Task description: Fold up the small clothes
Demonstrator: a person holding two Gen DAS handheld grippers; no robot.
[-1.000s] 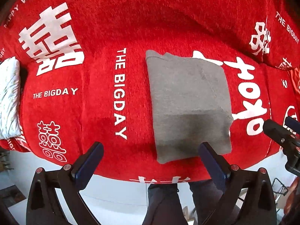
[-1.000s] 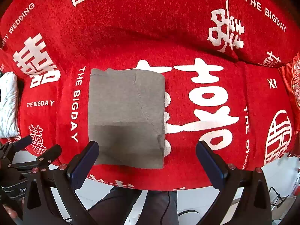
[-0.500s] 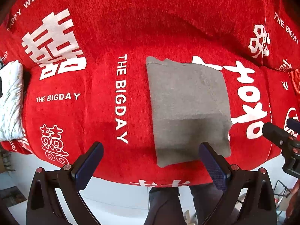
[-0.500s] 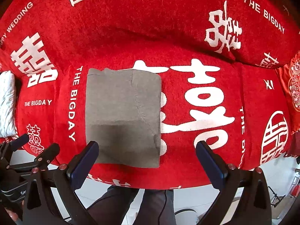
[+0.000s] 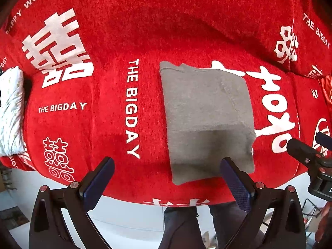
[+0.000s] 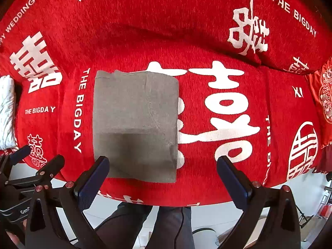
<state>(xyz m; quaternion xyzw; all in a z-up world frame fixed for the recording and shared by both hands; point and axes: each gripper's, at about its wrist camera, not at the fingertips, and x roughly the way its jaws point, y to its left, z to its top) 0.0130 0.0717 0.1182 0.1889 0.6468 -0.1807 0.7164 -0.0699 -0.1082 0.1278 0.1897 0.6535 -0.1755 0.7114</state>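
A grey garment lies folded into a flat rectangle on the red cover, with its near edge close to the cover's front edge. My left gripper hovers open above that front edge, and its right finger overlaps the garment's near right corner. My right gripper is also open, held above the front edge, and its left finger overlaps the garment's near left corner. Neither holds anything. Each gripper shows at the side of the other's view.
The red cover with white lettering drapes over a seat and a backrest. A white patterned cushion lies at the far left. A person's dark trouser legs stand below the front edge on a pale floor.
Both grippers have drawn slightly back and up from the garment. The garment has stayed flat and folded. Both stay open.
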